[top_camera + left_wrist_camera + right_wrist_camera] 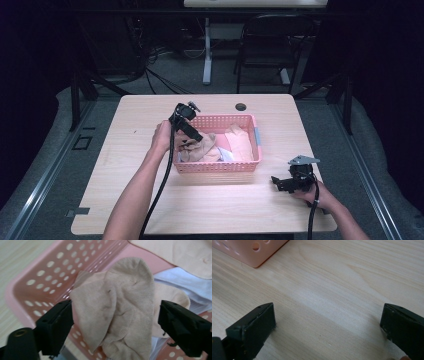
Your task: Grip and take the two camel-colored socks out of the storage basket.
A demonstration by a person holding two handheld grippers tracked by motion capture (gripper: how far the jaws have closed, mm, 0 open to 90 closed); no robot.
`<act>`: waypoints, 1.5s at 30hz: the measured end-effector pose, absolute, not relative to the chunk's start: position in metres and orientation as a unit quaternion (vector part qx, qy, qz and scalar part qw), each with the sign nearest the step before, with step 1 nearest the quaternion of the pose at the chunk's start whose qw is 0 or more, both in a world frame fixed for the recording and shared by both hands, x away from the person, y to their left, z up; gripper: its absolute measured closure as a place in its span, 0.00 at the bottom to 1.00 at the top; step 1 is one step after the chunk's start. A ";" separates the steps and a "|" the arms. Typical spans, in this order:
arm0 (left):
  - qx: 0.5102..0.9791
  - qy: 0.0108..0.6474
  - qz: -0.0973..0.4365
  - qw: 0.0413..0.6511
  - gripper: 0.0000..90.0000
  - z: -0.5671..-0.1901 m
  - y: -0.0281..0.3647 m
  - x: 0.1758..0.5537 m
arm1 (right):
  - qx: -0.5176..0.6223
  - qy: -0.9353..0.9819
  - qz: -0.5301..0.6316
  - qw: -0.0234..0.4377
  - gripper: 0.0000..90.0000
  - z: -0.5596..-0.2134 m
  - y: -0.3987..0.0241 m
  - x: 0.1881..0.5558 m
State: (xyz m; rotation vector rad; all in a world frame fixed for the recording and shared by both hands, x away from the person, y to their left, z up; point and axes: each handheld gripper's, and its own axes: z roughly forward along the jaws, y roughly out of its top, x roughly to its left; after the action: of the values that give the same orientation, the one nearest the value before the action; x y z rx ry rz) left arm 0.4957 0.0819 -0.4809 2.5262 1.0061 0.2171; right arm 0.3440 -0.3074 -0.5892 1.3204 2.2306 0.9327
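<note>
1. The left gripper reaches into the left end of a pink perforated basket, with its jaws spread wide.
2. A crumpled beige sock stands between those jaws. The left jaw's inner face is at the sock's edge, and the right jaw stands just beside it; whether either pad presses the cloth cannot be told.
3. Beyond the sock, farther from the left gripper, a white cloth lies in the basket, and a peach-coloured garment lies behind that.
4. The right gripper rests low over the table, well apart from the basket's near right corner, with its jaws spread and bare wood between them.
5. In the right gripper view, the basket's corner lies ahead and to the left of the jaws.
</note>
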 end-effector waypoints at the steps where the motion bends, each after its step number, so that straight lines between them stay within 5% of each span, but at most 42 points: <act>1: 0.910 0.358 0.075 0.195 0.17 -0.486 0.077 0.496 | 0.470 0.795 0.332 0.193 0.00 -0.589 -0.307 0.344; 13: 0.922 0.352 0.079 0.142 0.39 -0.508 0.061 0.496 | 0.469 0.795 0.334 0.191 0.00 -0.589 -0.307 0.344; 29: 0.915 0.380 0.092 0.104 0.55 -0.520 0.055 0.497 | 0.469 0.795 0.334 0.191 0.00 -0.589 -0.307 0.344; 36: 0.913 0.383 0.097 0.097 0.78 -0.520 0.054 0.496 | 0.469 0.795 0.334 0.191 0.00 -0.589 -0.307 0.344; 45: 0.914 0.378 0.093 0.111 0.95 -0.512 0.061 0.495 | 0.468 0.796 0.333 0.190 0.00 -0.589 -0.307 0.344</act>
State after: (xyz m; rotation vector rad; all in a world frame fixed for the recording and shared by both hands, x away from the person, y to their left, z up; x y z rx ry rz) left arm 0.4955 0.0610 -0.5120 2.6866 1.1106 0.2721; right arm 0.3440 -0.3074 -0.5891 1.3153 2.2369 0.9360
